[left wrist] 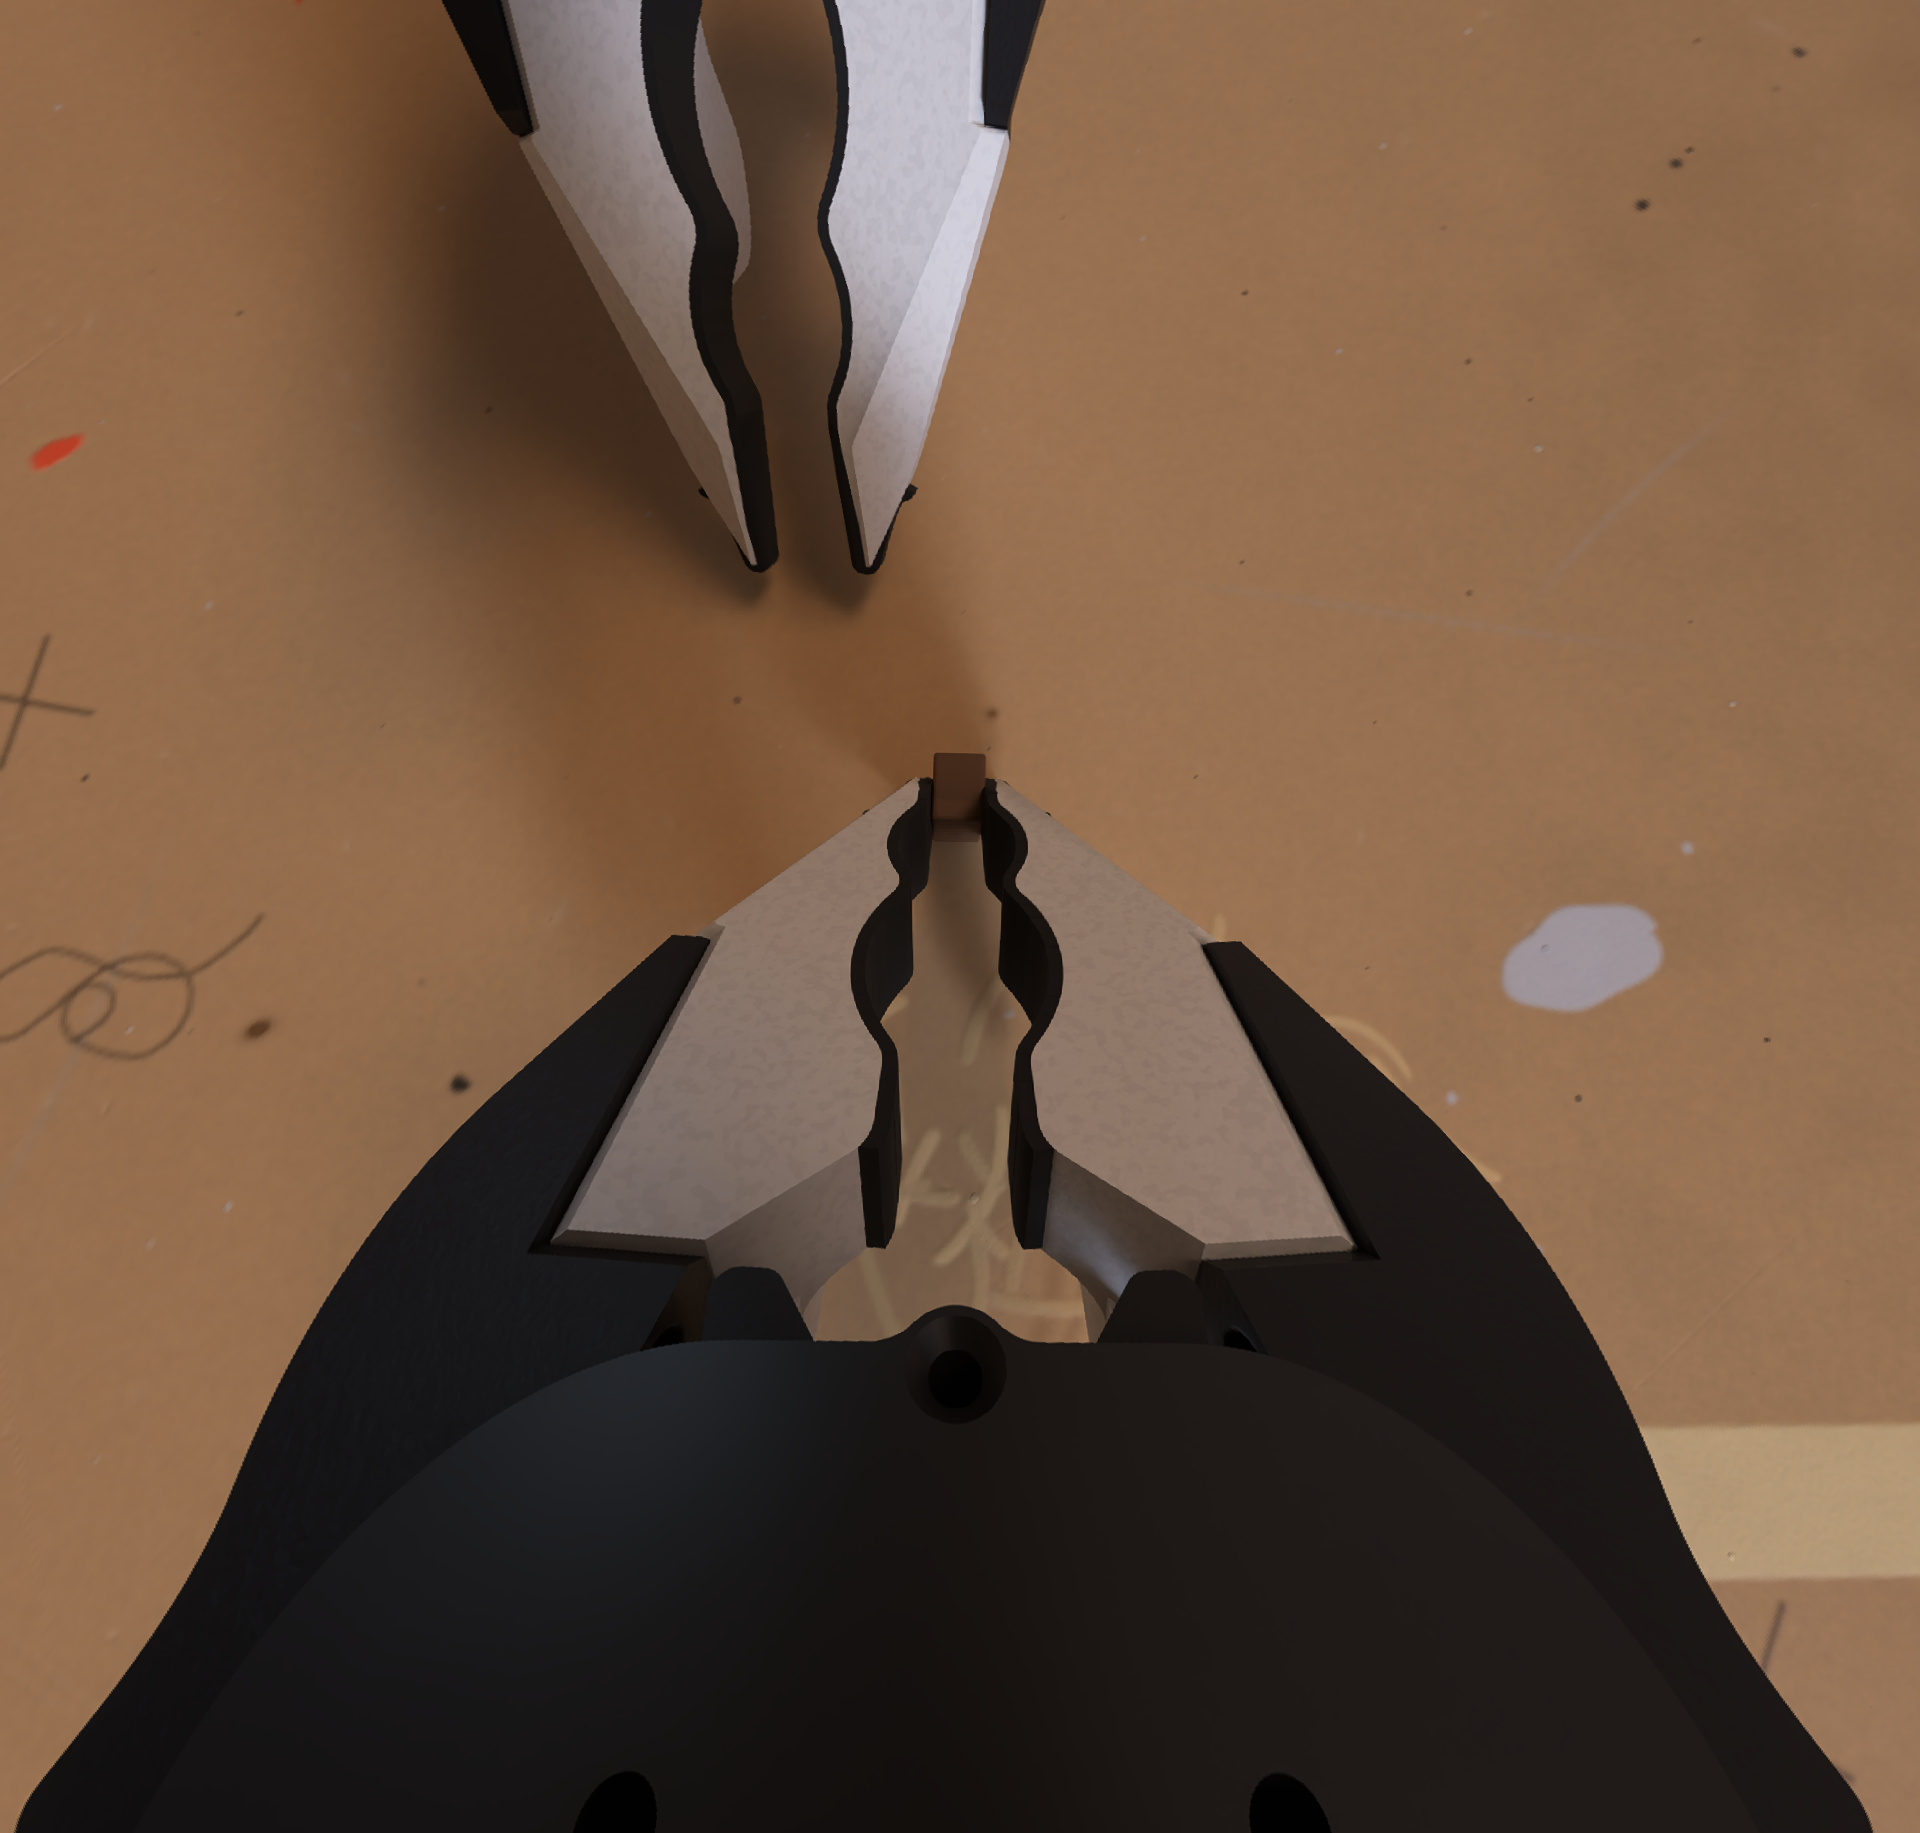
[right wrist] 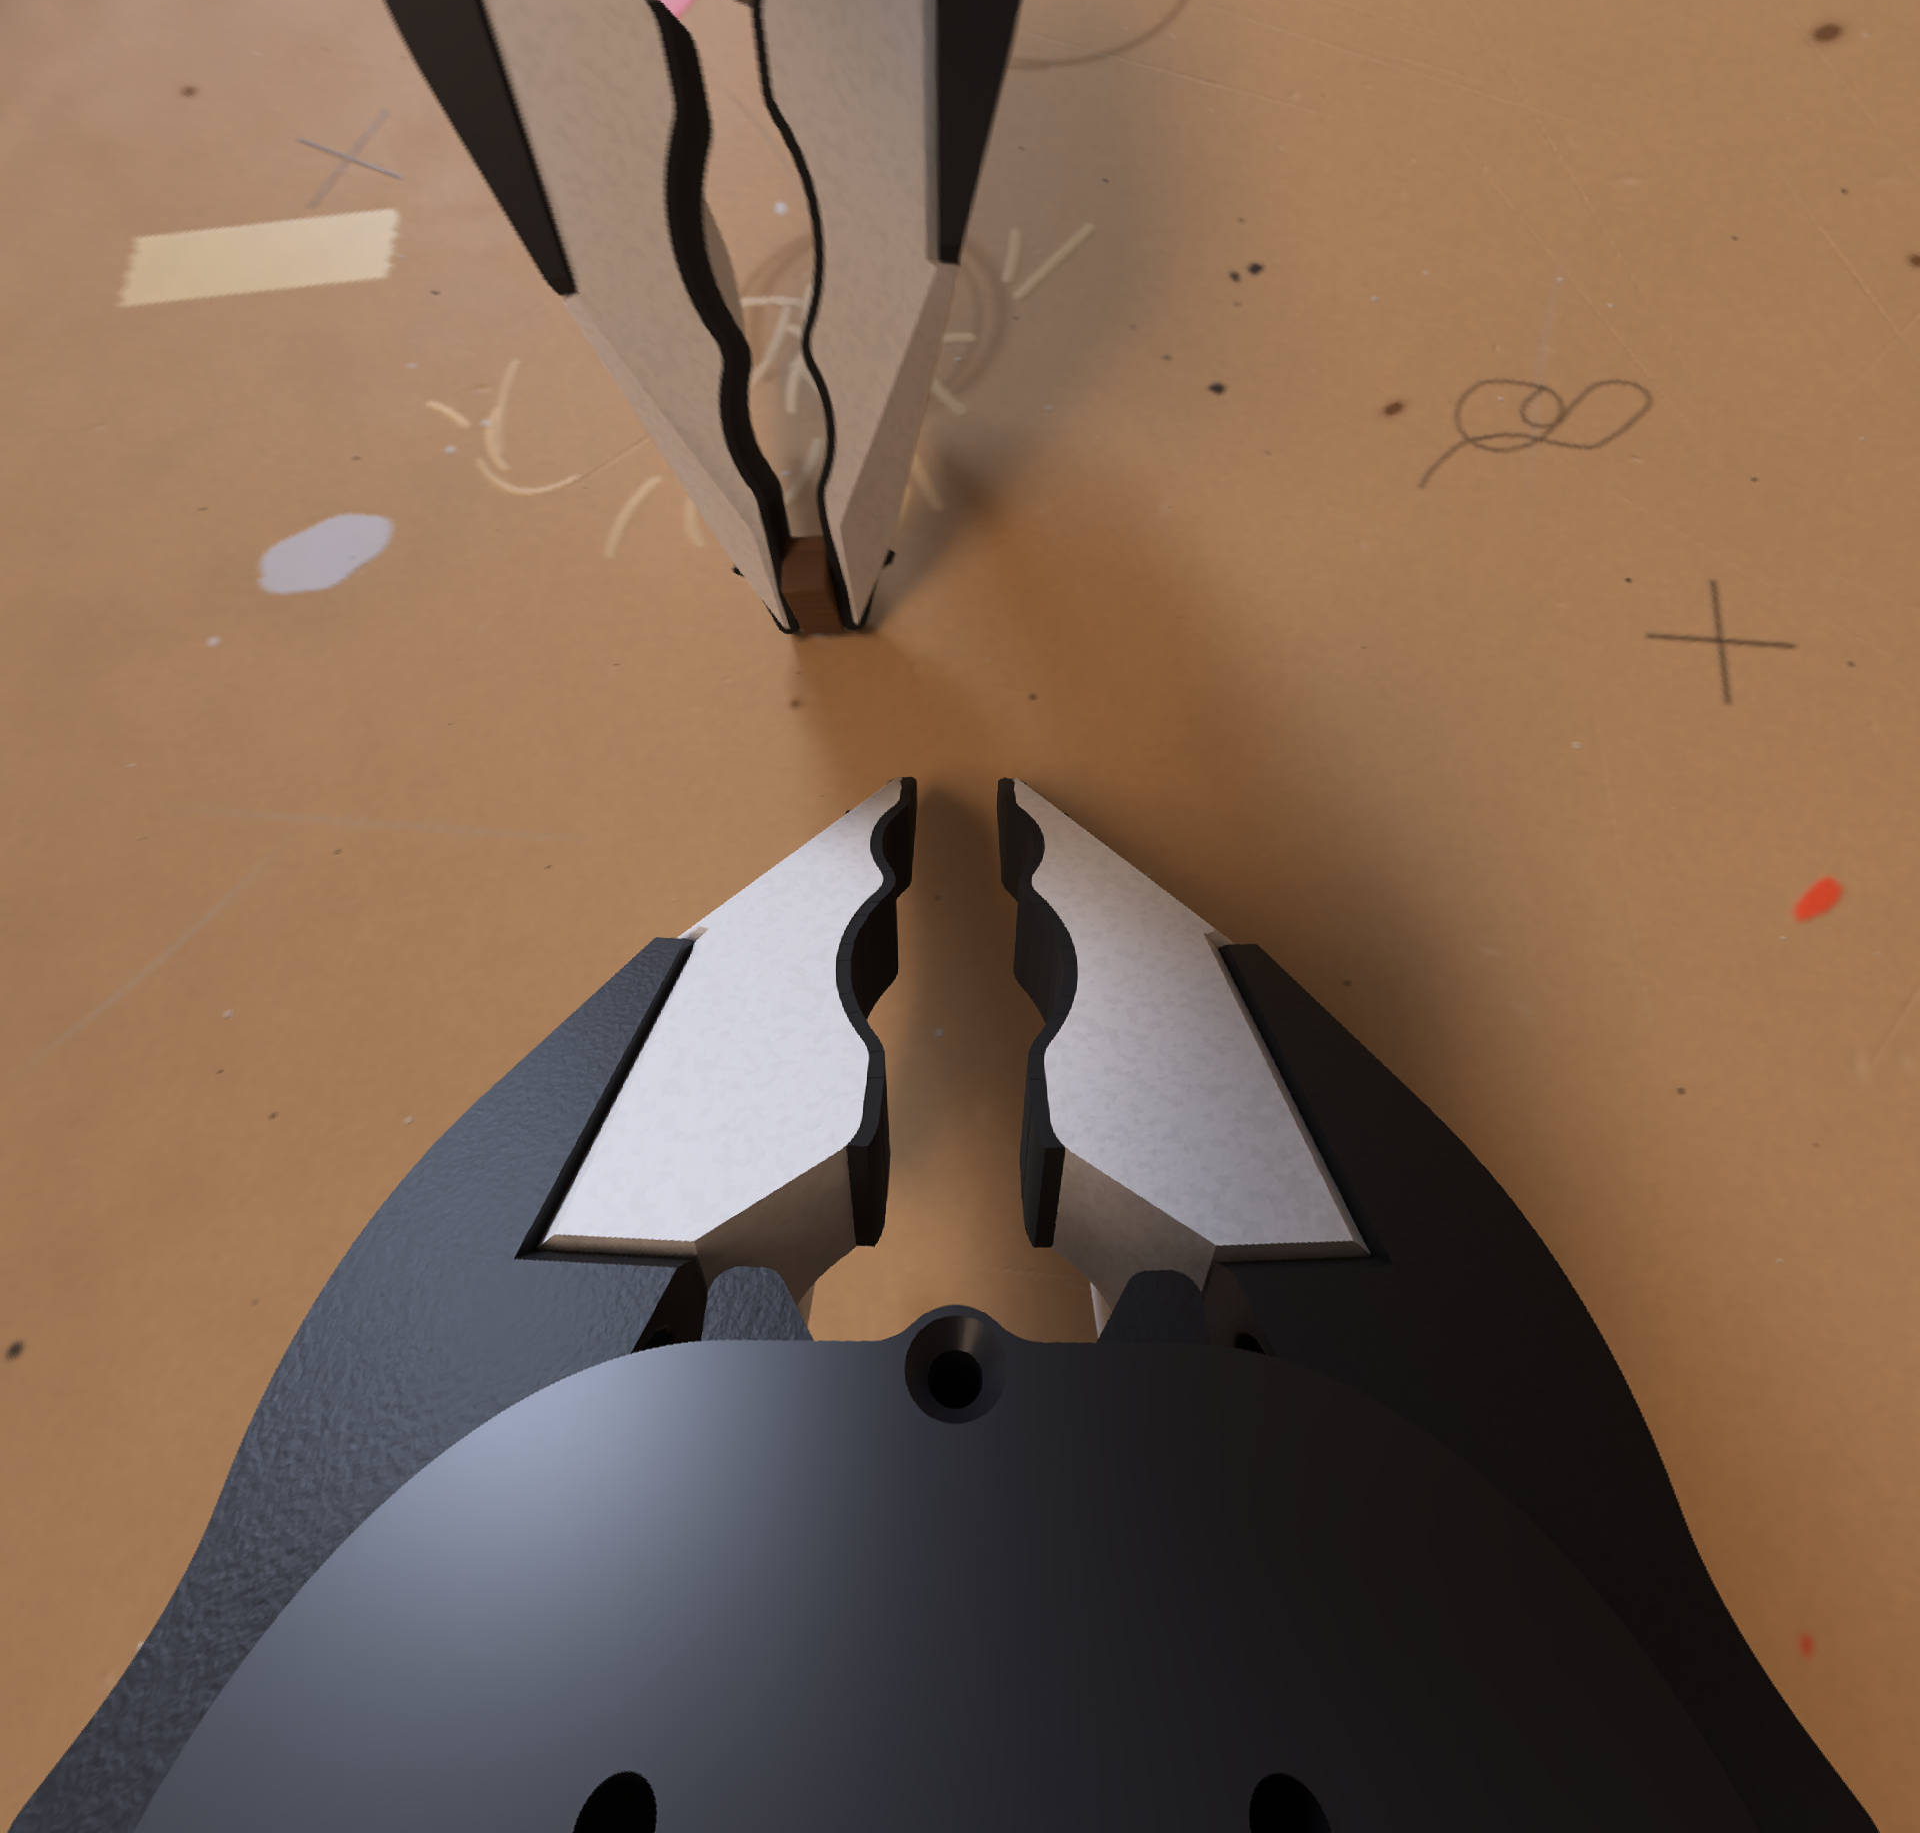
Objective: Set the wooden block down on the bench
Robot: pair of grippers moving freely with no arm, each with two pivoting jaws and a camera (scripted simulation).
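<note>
In my left wrist view, the left tool sits at 6 o'clock, its fingertips clamped on the wooden block. The block is small and brown, pinched at the very tips and poking just past them. Beneath it lies the brown counter; from this angle I cannot tell whether the block touches the surface. At 12 o'clock the right tool points back toward me, its jaws slightly parted with nothing between them, tips close to the counter and apart from the block. A pale paint blot lies at 3 o'clock, a red spot at 9 o'clock, and a strip of tan tape near 4 o'clock.

In my right wrist view, the right tool fills 6 o'clock with a clear gap between its jaws, holding nothing. At 12 o'clock the left tool stands steeply over the counter, gripping the wooden block between its tips. The block's lower edge looks to be at the surface or just above it. The tape strip lies at 10 o'clock, the pale blot at 9 o'clock, a pencilled cross at 3 o'clock.
</note>
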